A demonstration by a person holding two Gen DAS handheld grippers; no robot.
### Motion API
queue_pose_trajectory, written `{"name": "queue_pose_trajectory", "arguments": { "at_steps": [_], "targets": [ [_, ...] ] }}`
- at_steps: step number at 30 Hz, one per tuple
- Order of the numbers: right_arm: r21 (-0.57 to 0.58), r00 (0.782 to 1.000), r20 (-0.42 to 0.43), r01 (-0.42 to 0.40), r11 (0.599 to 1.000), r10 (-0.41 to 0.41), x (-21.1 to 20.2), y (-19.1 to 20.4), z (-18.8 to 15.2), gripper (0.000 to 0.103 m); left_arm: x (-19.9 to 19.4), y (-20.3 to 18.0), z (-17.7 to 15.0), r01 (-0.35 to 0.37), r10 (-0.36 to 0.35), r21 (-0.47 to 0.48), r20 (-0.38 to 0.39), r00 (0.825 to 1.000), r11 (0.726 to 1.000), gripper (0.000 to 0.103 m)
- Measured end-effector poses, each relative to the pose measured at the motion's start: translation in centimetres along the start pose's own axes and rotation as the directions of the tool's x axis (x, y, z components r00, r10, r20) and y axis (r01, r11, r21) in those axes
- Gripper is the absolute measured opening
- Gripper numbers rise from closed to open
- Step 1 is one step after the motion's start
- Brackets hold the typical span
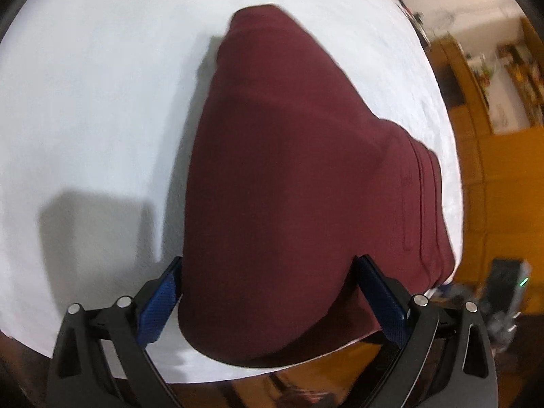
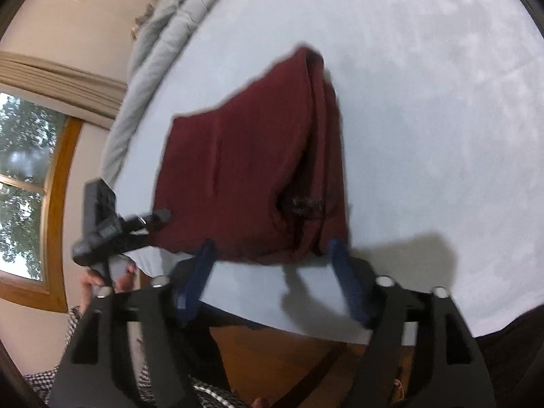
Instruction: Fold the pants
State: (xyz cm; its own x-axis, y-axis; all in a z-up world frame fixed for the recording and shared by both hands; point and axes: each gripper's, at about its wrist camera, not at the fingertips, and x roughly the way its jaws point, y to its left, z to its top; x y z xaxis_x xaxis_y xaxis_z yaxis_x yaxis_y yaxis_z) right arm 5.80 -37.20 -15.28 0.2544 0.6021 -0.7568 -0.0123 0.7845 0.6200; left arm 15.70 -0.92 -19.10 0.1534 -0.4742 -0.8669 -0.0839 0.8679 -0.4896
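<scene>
Basically, maroon pants point(image 1: 289, 170) lay folded into a compact bundle on a white-covered bench point(image 1: 85, 102), near its front edge. No brand, label or readable writing showed on the fabric in either view. The left gripper point(image 1: 272, 295) had its jaws spread wide, blue pads point(image 1: 158, 301) either side of the bundle's near end; nothing was clamped. In the left wrist view, ribbed waistband seams point(image 1: 418, 197) sat at the bundle's right side, close to the bench edge. From the right wrist view, the pants point(image 2: 244, 170) showed stacked fold layers along the right edge. The right gripper point(image 2: 275, 272) was also wide apart, tips just at the cloth's near hem, probably touching it, though blur made that unclear. The left gripper point(image 2: 112, 231) appeared at the bundle's left corner. A grey blanket point(image 2: 163, 34) lay beyond the bench, with a window point(image 2: 23, 176) at left.
</scene>
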Motion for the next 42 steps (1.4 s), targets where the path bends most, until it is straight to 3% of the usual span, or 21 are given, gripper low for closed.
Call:
{"name": "queue_pose_trajectory", "arguments": {
  "at_steps": [3,5,13,22,23,25,26,28,31,34,37,42],
  "targets": [
    [-0.010,0.999,0.027,0.024,1.000,-0.023,-0.9,-0.5,1.6,0.080,-0.1,-1.4,0.0,-0.046,0.048,0.119,-0.015,0.999,0.992,0.099],
    [-0.008,0.999,0.010,0.032,0.999,-0.031,-0.5,-1.1,2.6,0.081,0.3,-1.6,0.1,-0.044,0.048,0.136,-0.027,0.998,0.990,0.099],
    [0.012,0.993,-0.110,-0.049,0.999,0.050,4.3,-3.4,5.1,0.081,1.5,-0.9,1.8,0.042,-0.027,0.144,-0.099,0.995,0.989,0.100],
    [0.042,0.961,-0.187,-0.201,0.979,0.205,8.0,-5.3,6.3,0.087,3.2,1.4,3.7,0.174,-0.163,0.037,-0.195,0.967,0.984,0.098],
    [0.035,0.958,-0.188,-0.216,0.976,0.218,8.1,-5.2,6.5,0.080,3.6,1.2,3.4,0.178,-0.172,0.014,-0.193,0.966,0.984,0.097],
    [0.009,0.960,-0.187,-0.209,0.978,0.207,8.3,-4.8,6.6,0.071,3.2,2.3,3.5,0.174,-0.180,-0.045,-0.180,0.967,0.984,0.087],
    [-0.007,0.965,-0.181,-0.194,0.981,0.190,8.2,-4.5,6.6,0.060,3.0,2.5,3.4,0.172,-0.180,-0.059,-0.173,0.968,0.983,0.082],
    [-0.061,0.975,-0.153,-0.174,0.983,0.163,7.4,-3.6,6.3,0.050,2.7,2.4,3.2,0.168,-0.178,-0.077,-0.154,0.972,0.983,0.066],
    [-0.085,0.980,-0.107,-0.176,0.981,0.167,5.8,-2.5,6.0,0.039,2.0,2.3,2.7,0.181,-0.192,-0.091,-0.119,0.974,0.979,0.051],
    [-0.129,0.981,-0.077,-0.189,0.974,0.180,4.2,-0.7,6.3,0.036,1.1,1.5,2.8,0.194,-0.199,-0.065,-0.079,0.977,0.979,0.041],
    [-0.153,0.981,-0.054,-0.192,0.969,0.186,3.0,0.6,7.4,0.036,0.4,-0.3,3.5,0.218,-0.219,-0.036,-0.035,0.975,0.975,0.038],
    [-0.192,0.979,0.026,-0.195,0.962,0.204,0.2,1.7,11.0,0.035,-1.2,-1.9,6.2,0.297,-0.296,-0.008,0.060,0.953,0.955,0.038]
  ]
}}
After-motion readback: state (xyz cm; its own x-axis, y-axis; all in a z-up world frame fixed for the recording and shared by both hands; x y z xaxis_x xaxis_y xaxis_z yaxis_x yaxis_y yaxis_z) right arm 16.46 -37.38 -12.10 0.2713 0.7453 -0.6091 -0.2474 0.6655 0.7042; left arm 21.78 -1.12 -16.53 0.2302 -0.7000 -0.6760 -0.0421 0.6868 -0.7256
